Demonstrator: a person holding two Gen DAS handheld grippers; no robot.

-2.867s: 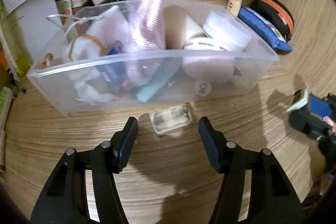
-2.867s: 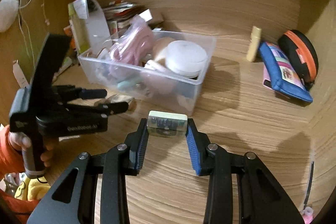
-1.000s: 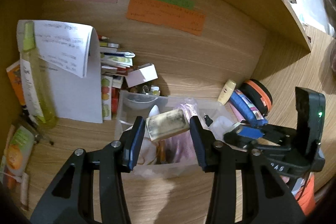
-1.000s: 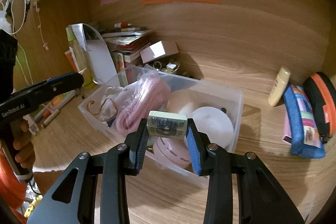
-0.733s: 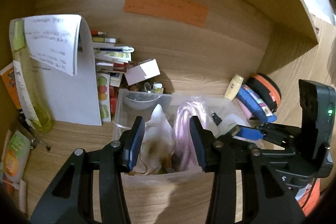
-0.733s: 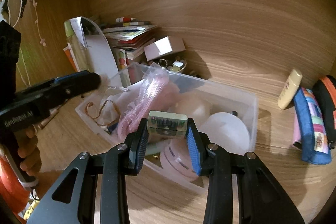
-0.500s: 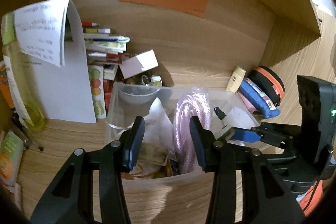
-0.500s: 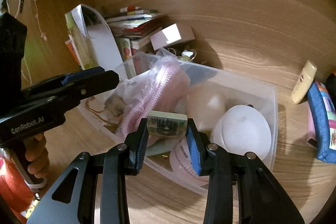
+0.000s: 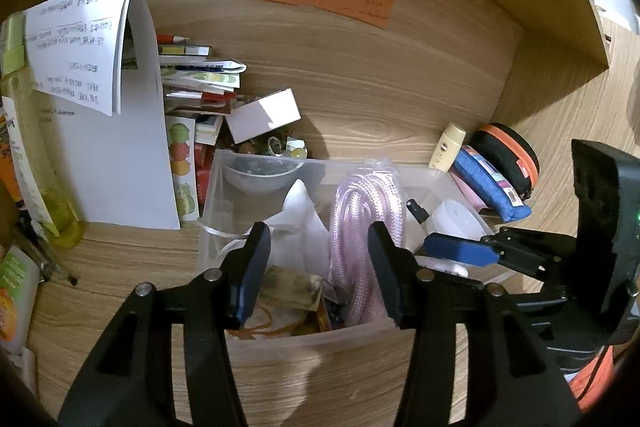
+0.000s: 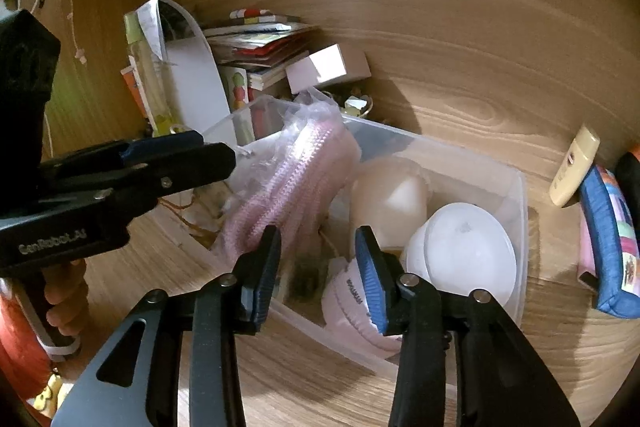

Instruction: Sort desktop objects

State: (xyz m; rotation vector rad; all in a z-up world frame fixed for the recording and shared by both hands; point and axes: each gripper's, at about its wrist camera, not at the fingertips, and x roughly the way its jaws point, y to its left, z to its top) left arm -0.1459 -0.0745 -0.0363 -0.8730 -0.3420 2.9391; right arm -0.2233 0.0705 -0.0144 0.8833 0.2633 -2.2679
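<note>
Hovering over the clear plastic storage bin (image 10: 516, 211), both your left gripper (image 9: 316, 267) and right gripper (image 10: 318, 269) have their fingers spread and empty; a blurred small pale block (image 10: 304, 277) sits just inside the bin beneath the right one, apparently just released. You look to be between items: next, pull back from the bin and pick another loose thing, perhaps the cream tube (image 10: 574, 167) right of the bin on the wooden worktop (image 10: 460, 107).

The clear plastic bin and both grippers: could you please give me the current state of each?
Clear plastic bin: open-topped, crowded with items.
Left gripper: open, empty, over the bin.
Right gripper: open, empty, over the bin.
Pink coiled rope: bagged, standing inside the bin.
White round container: lid on, inside the bin.
</note>
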